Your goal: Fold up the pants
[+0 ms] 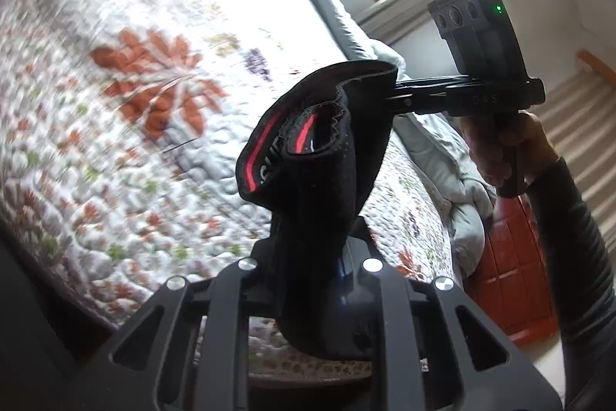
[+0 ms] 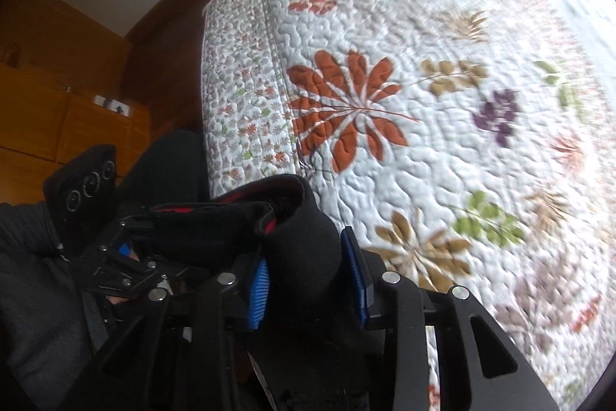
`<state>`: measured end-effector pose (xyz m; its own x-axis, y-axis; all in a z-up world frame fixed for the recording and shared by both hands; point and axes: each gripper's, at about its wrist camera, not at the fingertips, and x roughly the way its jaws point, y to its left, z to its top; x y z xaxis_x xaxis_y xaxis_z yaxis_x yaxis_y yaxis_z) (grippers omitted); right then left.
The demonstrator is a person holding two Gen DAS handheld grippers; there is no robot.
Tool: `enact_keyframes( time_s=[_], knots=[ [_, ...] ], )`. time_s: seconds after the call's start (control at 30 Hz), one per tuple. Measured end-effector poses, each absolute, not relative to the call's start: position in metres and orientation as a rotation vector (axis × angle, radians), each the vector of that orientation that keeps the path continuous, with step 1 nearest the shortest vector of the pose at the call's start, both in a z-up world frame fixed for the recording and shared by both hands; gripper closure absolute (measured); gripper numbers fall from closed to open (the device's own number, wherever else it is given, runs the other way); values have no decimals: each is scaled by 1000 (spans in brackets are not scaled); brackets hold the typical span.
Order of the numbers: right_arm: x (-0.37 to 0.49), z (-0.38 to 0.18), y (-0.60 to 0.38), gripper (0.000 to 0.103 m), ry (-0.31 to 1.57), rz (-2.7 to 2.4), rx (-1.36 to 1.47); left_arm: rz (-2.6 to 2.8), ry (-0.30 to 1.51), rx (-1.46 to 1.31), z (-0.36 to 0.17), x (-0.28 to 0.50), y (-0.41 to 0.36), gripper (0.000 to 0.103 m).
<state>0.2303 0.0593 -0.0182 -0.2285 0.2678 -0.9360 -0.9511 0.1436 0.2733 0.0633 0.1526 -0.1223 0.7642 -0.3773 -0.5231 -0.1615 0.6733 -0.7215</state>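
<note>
Black pants [image 1: 319, 156] with a red stripe inside the waistband hang bunched between both grippers, above the bed. My left gripper [image 1: 327, 257] is shut on the pants, its fingertips hidden by the cloth. My right gripper [image 1: 392, 95] comes in from the right in the left wrist view and pinches the waistband's far edge. In the right wrist view the pants [image 2: 300, 241] fill the gap between the blue pads [image 2: 258, 291] of my right gripper [image 2: 308, 280], and my left gripper [image 2: 154, 222] grips the waistband at the left.
A white floral quilt [image 1: 154, 103] covers the bed below, also in the right wrist view [image 2: 442, 122]. A grey duvet [image 1: 454, 172] is bunched at the bed's right edge. Wooden drawers [image 2: 57, 110] stand at the left. A red tiled floor [image 1: 512, 268] lies by the bed.
</note>
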Motion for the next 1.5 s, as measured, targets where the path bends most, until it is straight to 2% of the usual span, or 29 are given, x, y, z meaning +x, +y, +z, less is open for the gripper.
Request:
enact_keyframes(
  time_s=[0.33, 0.7, 1.5],
  knots=[
    [209, 38, -10, 72, 1177, 1215, -806, -229, 675, -715, -74, 60, 105, 86],
    [200, 73, -101, 77, 1132, 1056, -771, -369, 647, -572, -32, 71, 33, 87],
    [188, 55, -248, 84, 1118, 905, -636, -543, 692, -386, -24, 77, -93, 87]
  ],
)
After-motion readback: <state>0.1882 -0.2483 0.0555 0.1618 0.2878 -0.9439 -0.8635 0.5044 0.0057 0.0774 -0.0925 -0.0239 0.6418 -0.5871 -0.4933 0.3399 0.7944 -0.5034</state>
